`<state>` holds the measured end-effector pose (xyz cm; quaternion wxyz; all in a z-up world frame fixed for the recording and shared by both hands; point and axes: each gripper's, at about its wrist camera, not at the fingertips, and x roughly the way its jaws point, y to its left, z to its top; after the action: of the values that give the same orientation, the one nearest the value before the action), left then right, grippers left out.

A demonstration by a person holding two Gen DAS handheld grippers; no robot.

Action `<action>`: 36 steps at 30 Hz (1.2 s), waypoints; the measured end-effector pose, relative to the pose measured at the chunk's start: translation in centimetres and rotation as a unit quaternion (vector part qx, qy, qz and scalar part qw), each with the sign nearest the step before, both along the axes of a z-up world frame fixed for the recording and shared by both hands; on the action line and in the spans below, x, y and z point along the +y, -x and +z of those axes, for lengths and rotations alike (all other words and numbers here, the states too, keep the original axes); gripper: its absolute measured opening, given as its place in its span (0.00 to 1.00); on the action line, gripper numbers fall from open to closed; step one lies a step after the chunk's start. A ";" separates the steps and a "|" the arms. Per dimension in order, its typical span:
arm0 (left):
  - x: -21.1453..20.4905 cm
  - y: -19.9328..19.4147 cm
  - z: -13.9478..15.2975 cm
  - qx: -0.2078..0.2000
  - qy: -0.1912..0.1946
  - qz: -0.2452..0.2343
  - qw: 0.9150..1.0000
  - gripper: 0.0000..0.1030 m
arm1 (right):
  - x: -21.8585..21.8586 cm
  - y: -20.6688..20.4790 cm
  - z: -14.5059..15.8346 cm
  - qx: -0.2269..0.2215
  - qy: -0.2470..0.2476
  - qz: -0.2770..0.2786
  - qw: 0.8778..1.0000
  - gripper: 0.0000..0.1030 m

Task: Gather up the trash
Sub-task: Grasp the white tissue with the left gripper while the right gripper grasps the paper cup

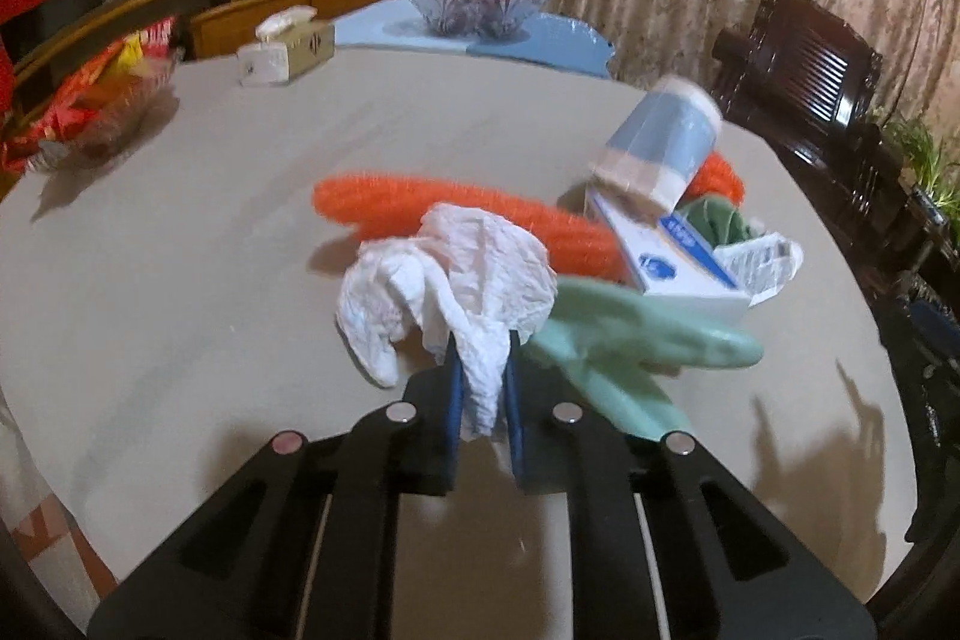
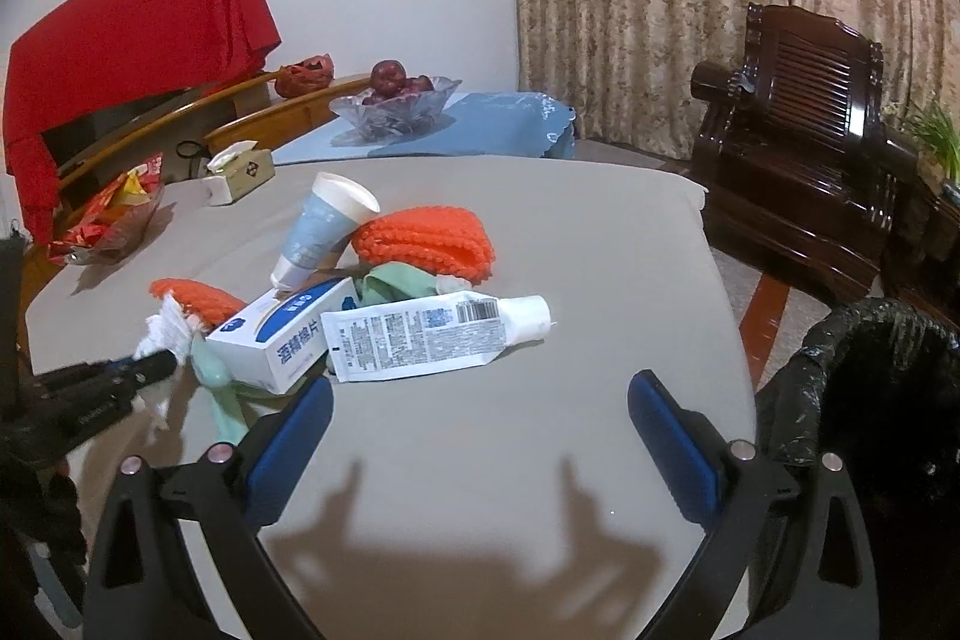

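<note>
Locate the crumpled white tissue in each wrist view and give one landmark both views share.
Left wrist: crumpled white tissue at centre, pinched between the shut left gripper fingers.
Right wrist: tissue at far left, at the tip of the left gripper.
Shared landmark: the white and blue box beside it.

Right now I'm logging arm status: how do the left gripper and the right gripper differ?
The left gripper is shut on a crumpled white tissue; the right gripper is open and holds nothing. The left sits at the trash pile's edge; the right hangs over bare table short of the flattened tube. Both have blue pads.
</note>
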<state>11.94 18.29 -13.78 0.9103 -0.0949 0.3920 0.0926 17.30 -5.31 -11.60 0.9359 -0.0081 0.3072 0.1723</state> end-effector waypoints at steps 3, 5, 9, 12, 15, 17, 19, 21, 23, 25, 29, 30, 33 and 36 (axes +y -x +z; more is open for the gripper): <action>-0.1 0.5 0.8 -0.012 -0.007 0.002 1.000 0.10 | 0.1 0.0 0.2 -0.002 0.001 0.002 1.000 0.94; -0.5 0.8 2.0 -0.029 -0.020 -0.003 0.999 0.09 | 0.1 -0.2 0.3 -0.003 -0.003 0.002 1.000 0.94; -0.7 1.0 4.4 -0.058 -0.018 -0.006 0.998 0.09 | 0.8 -0.8 0.9 -0.007 -0.010 0.006 1.000 0.94; -1.2 0.7 6.1 -0.085 -0.029 -0.012 0.996 0.09 | 1.7 -1.5 1.6 -0.012 -0.016 0.011 1.000 0.94; -1.0 -0.5 6.6 -0.094 -0.025 -0.010 0.995 0.09 | 2.9 -2.3 2.3 -0.018 -0.021 0.019 0.999 0.94; -0.7 -1.4 6.5 -0.095 -0.023 -0.006 0.995 0.09 | 3.9 -2.9 2.7 -0.022 -0.020 0.026 0.999 0.94; -0.2 -2.2 6.1 -0.090 -0.020 -0.005 0.996 0.09 | 4.8 -3.5 2.8 -0.022 -0.018 0.032 0.999 0.94; 0.3 -2.8 5.8 -0.088 -0.017 -0.005 0.996 0.09 | 5.8 -4.3 2.8 -0.018 -0.020 0.037 0.999 0.94; 0.8 -3.2 5.8 -0.089 -0.015 -0.003 0.996 0.09 | 6.6 -5.0 2.7 -0.014 -0.021 0.039 0.999 0.93; 1.4 -3.3 6.0 -0.093 -0.005 0.003 0.996 0.09 | 7.5 -5.7 2.7 -0.011 -0.022 0.042 0.999 0.92; 2.3 -3.1 6.7 -0.109 0.001 0.005 0.994 0.09 | 9.0 -7.4 2.3 0.003 -0.028 0.049 0.998 0.84; 2.5 -3.1 6.8 -0.111 0.002 0.006 0.994 0.09 | 9.4 -7.8 2.2 0.007 -0.030 0.052 0.998 0.83; 2.9 -3.4 6.8 -0.110 0.001 0.007 0.994 0.09 | 10.4 -8.9 1.9 0.017 -0.033 0.056 0.998 0.81; 3.2 -3.9 6.4 -0.106 0.003 0.010 0.994 0.09 | 11.2 -9.7 1.3 0.028 -0.032 0.057 0.997 0.80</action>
<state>15.83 21.52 -7.40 0.9453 -0.1112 0.2931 0.0899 27.04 5.88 -10.30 0.9155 0.0088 0.3263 0.2353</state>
